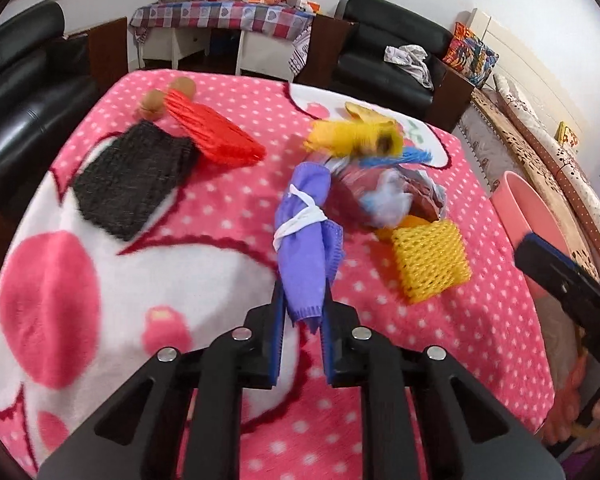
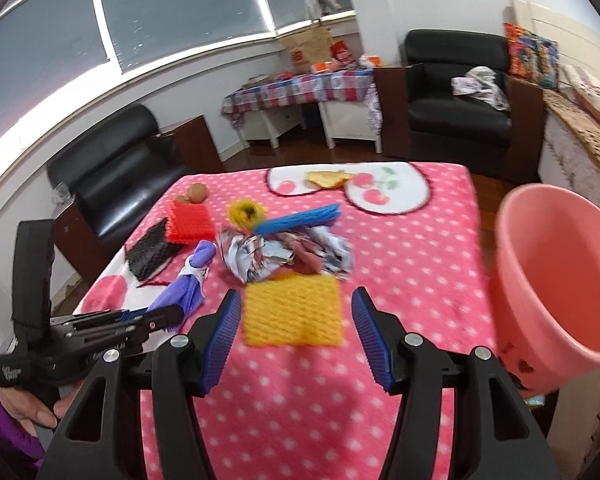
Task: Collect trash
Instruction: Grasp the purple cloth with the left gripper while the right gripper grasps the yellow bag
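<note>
My left gripper point(image 1: 303, 312) is shut on the near end of a purple cloth bundle point(image 1: 302, 236) tied with a white band; it also shows in the right wrist view point(image 2: 188, 284). My right gripper point(image 2: 294, 328) is open and empty, just short of a yellow foam net point(image 2: 294, 308), also in the left wrist view point(image 1: 430, 260). Beyond lie crumpled foil wrappers point(image 2: 284, 258), a blue foam net point(image 2: 300, 218), a yellow net roll point(image 2: 246, 212), a red foam net point(image 2: 190, 222), a black net point(image 2: 150, 252) and banana peel point(image 2: 326, 178).
A pink bucket point(image 2: 556, 284) stands off the table's right edge. The table wears a pink dotted blanket point(image 2: 412, 272). Two brown round fruits point(image 2: 196, 194) sit at the far left. Black armchairs point(image 2: 456, 92) and a side table stand beyond.
</note>
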Motion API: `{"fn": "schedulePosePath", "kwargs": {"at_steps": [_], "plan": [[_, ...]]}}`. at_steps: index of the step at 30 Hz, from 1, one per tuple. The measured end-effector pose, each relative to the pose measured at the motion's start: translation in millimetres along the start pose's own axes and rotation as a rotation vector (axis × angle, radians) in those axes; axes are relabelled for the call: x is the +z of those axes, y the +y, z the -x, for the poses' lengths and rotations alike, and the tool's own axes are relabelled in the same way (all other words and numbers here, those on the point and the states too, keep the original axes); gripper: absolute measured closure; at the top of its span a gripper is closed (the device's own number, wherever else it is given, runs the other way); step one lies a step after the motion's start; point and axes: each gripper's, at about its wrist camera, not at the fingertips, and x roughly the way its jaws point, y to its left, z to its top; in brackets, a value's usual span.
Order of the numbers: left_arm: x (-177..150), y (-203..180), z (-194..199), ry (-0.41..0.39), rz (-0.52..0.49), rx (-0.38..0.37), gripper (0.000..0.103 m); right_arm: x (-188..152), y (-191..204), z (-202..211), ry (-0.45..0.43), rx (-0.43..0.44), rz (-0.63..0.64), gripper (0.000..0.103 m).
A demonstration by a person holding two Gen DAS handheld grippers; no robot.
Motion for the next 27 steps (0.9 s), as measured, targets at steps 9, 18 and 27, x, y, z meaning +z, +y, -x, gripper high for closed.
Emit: {"fn": "schedulePosePath", "kwargs": {"at_steps": [9,18,27], "plan": [[-7,22,26,-0.067,0.019,0.020,0.088,26,34,-48,0.055,0.086,0.053,0.046],[-2,31,34,-0.103,0.023,-0.005,0.088,66,46,-93,0.057,0.052,0.078,0.046],[0,36,31,-0.098,0.034,-0.015,0.088,60,36,-132,0.202,0.039,-0.002,0.076]]}}
